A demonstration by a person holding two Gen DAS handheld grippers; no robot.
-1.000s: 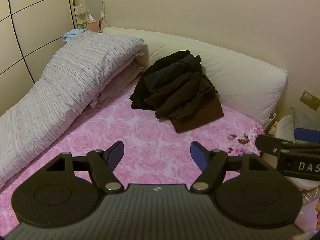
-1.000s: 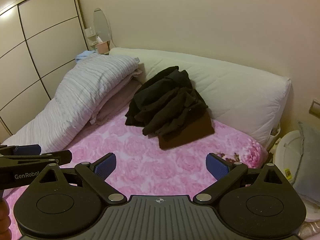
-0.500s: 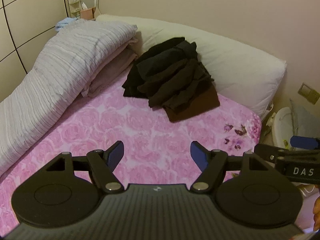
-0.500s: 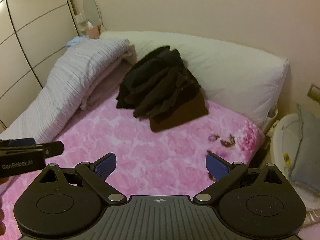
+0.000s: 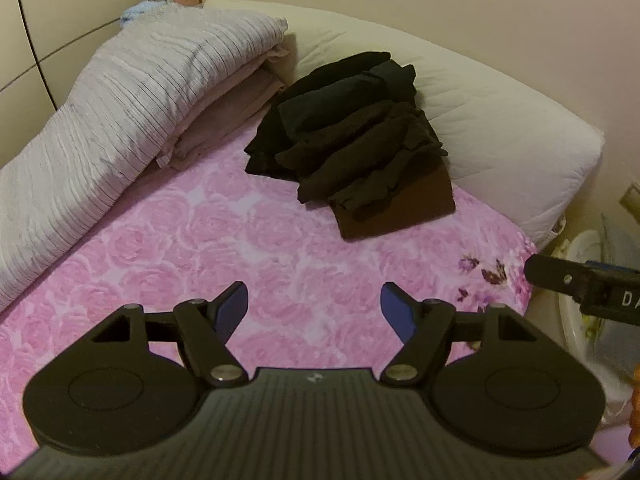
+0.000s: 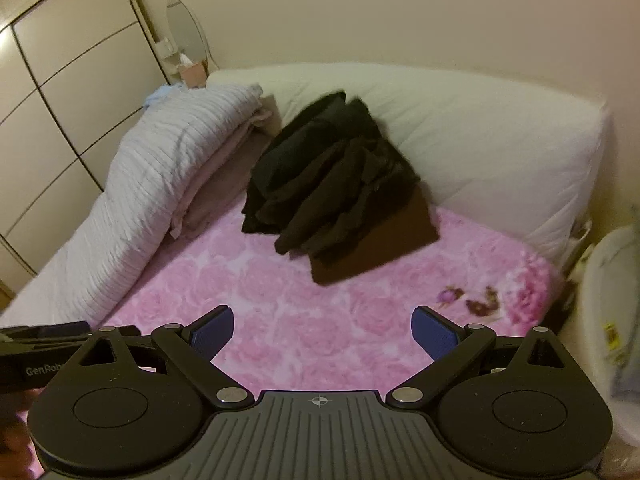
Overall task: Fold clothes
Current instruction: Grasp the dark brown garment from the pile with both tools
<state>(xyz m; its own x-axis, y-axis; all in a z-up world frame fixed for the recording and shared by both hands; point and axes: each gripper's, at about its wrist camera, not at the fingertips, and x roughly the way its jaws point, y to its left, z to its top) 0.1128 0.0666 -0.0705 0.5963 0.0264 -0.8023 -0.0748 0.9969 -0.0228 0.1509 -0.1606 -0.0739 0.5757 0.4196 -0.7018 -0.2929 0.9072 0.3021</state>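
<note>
While both grippers hover over bed:
Surroundings: striped quilt (image 5: 120, 92) left of dark clothes pile (image 5: 356, 148); white pillow (image 5: 500, 128) behind.
Left gripper (image 5: 313, 310): fingers apart, pile well ahead.
Right gripper (image 6: 322, 334): fingers apart, empty.

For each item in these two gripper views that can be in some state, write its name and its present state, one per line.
left gripper: open, holding nothing, above the bedsheet
right gripper: open, holding nothing
dark clothes: heaped, unfolded, leaning on the white pillow
brown garment: lying flat beneath the heap
striped duvet: folded, at the bed's left
white pillow: against the wall
bedsheet: spread flat
</note>
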